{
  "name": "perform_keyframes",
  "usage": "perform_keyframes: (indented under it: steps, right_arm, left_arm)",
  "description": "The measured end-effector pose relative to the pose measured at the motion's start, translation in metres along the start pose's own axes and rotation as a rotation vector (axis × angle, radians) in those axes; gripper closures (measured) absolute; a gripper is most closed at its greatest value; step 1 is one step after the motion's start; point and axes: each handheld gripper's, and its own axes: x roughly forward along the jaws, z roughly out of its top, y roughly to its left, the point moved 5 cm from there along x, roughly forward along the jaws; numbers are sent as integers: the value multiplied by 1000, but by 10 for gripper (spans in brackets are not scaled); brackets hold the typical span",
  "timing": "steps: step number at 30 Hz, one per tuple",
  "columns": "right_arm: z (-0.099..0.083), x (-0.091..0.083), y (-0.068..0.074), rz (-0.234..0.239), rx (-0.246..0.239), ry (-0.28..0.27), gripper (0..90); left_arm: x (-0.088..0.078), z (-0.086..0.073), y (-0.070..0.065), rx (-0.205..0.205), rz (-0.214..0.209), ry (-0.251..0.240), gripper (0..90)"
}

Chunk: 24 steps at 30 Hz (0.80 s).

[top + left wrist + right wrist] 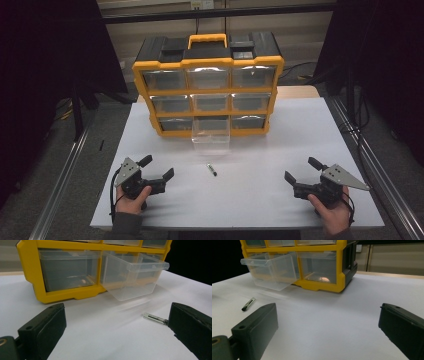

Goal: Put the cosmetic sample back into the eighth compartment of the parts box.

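A yellow and black drawer cabinet [207,85] stands at the back of the white table [270,145]. Its bottom middle clear drawer [211,133] is pulled out and tilts down toward the table; it also appears as the drawer [132,277] and the drawer [272,270]. A small metal piece with a black tip [212,170] lies on the table in front of the drawer, seen also as the small piece [155,318] and the small piece [248,304]. My left gripper [159,167] rests open at the front left, holding nothing. My right gripper [301,170] rests open at the front right, holding nothing.
Metal rails [60,185] run along both sides of the table. Dark curtains hang at the left and right. The cabinet's other drawers are pushed in, and small objects lie in the bottom left drawer [82,281] and bottom right drawer [323,278].
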Motion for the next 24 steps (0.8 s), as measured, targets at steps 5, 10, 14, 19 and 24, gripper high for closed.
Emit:
perform_keyframes:
  steps: [5, 10, 14, 19, 24]
  right_arm:
    - [1, 0, 1, 6, 0, 4, 19]
    - [0, 1, 2, 7, 0, 6, 20]
    - [1, 1, 2, 8, -8, 6, 20]
    - [1, 2, 3, 18, -3, 5, 20]
    - [2, 4, 4, 28, 1, 10, 21]
  left_arm:
    - [1, -1, -1, 6, -2, 11, 19]
    - [3, 1, -2, 7, -2, 9, 19]
    - [5, 1, -3, -2, -10, 5, 16]
    - [9, 3, -7, -19, -21, 18, 16]
    - [16, 3, -13, -18, -43, 45, 16]
